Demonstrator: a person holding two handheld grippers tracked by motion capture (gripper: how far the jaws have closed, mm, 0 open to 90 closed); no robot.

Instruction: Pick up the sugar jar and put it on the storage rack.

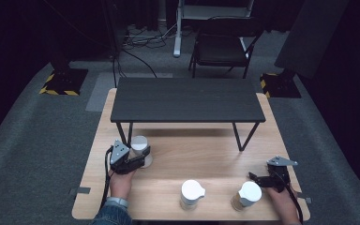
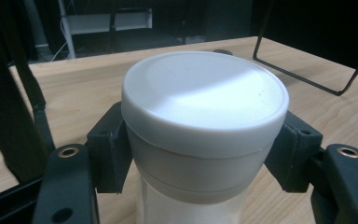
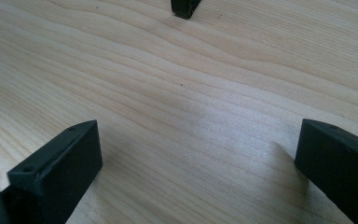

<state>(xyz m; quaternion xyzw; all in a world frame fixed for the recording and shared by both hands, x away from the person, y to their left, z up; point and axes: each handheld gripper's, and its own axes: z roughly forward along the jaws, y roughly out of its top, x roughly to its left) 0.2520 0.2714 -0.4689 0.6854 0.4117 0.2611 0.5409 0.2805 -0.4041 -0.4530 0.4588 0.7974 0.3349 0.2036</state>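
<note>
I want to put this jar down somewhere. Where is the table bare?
Bare wood lies mid-table, between the held jar, the black shelf and the front jars. The right gripper hangs over bare wood too. The front edge is crowded.

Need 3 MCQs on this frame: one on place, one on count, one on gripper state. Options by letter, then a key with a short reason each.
1. Where does the jar in the left gripper stand?
A. on top of the black shelf
B. on the wooden table, by the shelf's left leg
C. on the floor

2. How many white-lidded jars are on the table?
A. two
B. three
C. five

3. What state is the right gripper in?
A. open over bare wood
B. shut on a jar
C. shut on a cable

Key: 1 B, the high view shows the jar on the wood beside the leg of the black shelf. 2 B, the held jar, a middle jar and a right jar. 3 A, the right gripper view shows its jaws wide apart with wood grain between them.
</note>
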